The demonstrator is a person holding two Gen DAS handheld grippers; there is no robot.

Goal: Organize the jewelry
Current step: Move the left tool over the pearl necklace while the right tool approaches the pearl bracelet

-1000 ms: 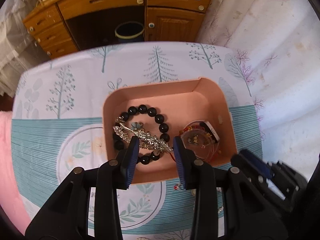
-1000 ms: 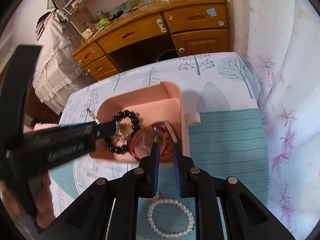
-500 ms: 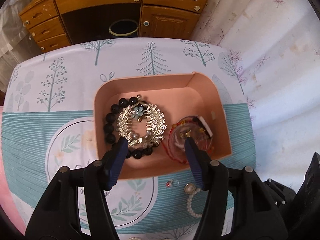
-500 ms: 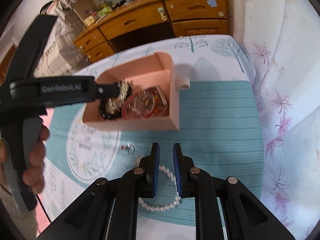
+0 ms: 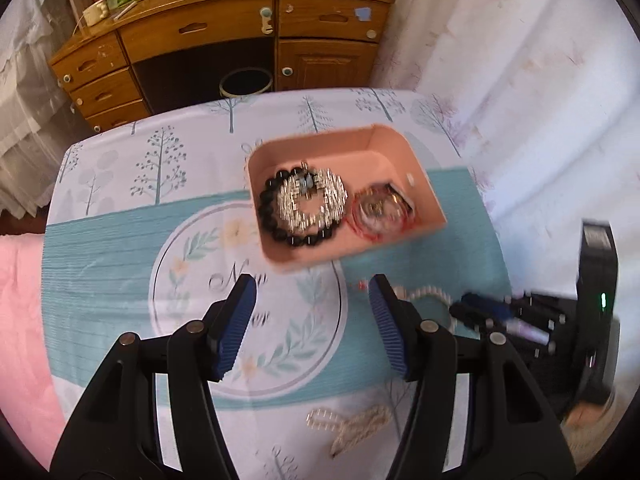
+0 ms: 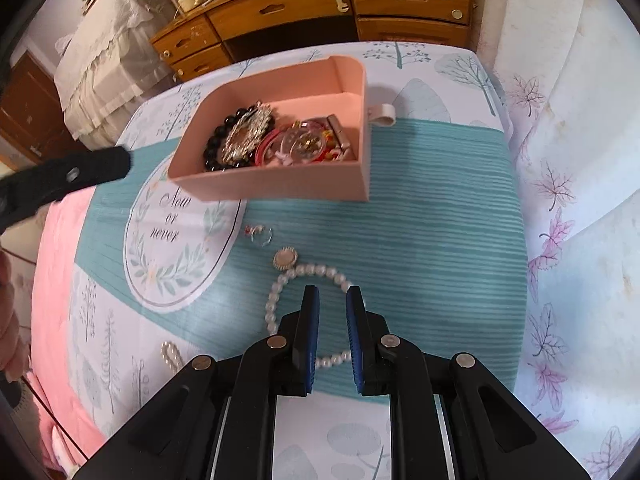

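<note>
A pink box (image 5: 392, 240) (image 6: 280, 188) on the bed holds a black bead bracelet (image 5: 276, 228) (image 6: 214, 148), a silver bracelet (image 5: 316, 204) (image 6: 244, 132) and red bangles (image 5: 380, 212) (image 6: 304, 144). A white pearl bracelet (image 6: 280, 292) (image 5: 428, 292) with a round charm (image 6: 285, 258) lies on the cloth before the box. My right gripper (image 6: 333, 300) hovers over it, slightly open and empty. My left gripper (image 5: 312, 292) is wide open and empty, pulled back from the box. A small ring (image 6: 260, 234) lies near the box.
A pearl bow clip (image 5: 352, 424) (image 6: 172, 354) lies on the cloth nearer me. A wooden desk (image 5: 224, 40) (image 6: 320, 8) with a bin (image 5: 246, 84) stands beyond the bed. Pink bedding (image 6: 52, 280) is at the left.
My left gripper has pulled back from the box and opened wider, leaving the silver bracelet inside. My right gripper has come lower over the pearl bracelet and opened slightly.
</note>
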